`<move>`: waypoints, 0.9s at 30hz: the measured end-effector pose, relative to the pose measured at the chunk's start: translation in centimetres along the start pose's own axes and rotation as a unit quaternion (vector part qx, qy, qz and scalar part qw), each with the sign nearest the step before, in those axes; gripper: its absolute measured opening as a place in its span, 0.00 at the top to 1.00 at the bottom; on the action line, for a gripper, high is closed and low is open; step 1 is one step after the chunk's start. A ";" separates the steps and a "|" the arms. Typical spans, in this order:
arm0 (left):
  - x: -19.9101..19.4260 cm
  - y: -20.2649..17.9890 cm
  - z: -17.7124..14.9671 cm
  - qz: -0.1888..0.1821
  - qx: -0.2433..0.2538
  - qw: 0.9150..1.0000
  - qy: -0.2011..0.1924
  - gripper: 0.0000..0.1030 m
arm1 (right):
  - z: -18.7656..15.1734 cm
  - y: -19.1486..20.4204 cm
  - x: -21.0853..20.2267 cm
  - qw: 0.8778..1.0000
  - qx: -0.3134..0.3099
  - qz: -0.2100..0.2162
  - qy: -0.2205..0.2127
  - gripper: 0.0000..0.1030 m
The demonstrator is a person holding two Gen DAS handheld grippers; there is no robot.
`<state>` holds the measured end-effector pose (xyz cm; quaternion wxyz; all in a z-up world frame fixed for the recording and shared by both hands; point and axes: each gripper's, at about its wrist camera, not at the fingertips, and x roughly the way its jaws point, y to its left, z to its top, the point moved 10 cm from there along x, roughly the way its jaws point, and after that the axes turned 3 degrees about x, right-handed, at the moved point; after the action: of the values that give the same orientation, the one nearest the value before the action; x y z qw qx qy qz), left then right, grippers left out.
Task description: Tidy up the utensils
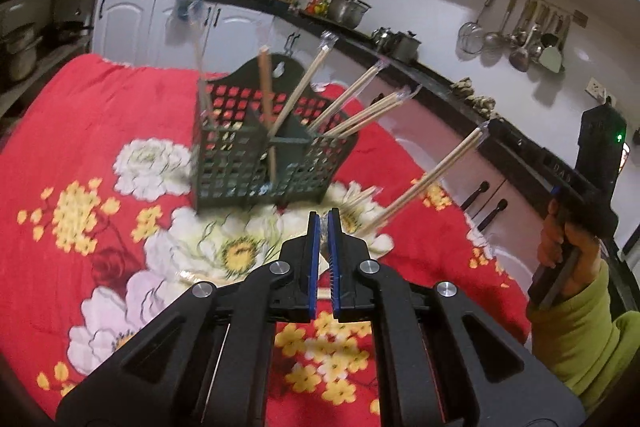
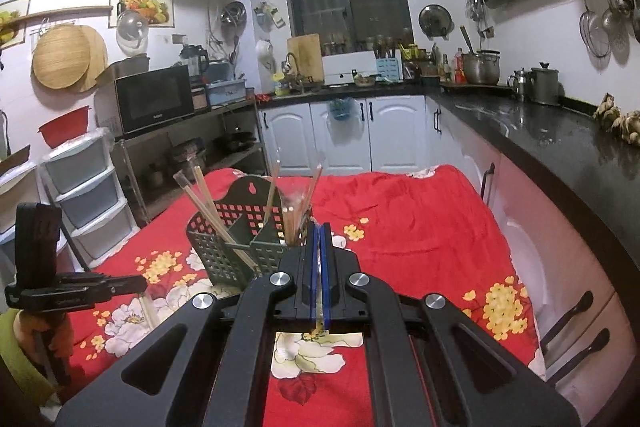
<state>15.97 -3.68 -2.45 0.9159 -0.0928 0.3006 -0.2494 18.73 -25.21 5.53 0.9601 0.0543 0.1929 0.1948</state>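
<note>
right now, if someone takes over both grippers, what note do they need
Right gripper: shut on a wrapped chopstick pair, held in the air to the right of the holder, not yet over it.
Left gripper: jaws nearly shut, a thin gap between them; nothing seen in them. It hangs above the red floral cloth, in front of the holder.
Green utensil holder: upright on the cloth, already holding several wrapped chopstick pairs and a brown stick.
Left to do: drop the held pair into the holder. At least one more pair seems to lie on the cloth by the holder's base.
</note>
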 end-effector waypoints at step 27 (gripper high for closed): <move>-1.7 -6.0 8.1 -0.042 0.071 0.994 -0.065 0.98 | 3.9 1.1 -2.3 0.999 -0.020 0.005 -0.042 0.98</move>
<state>17.21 -7.80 6.83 0.9264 -0.0563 0.2175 -0.3022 17.91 -25.27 10.11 0.9675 0.0439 0.1478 0.2006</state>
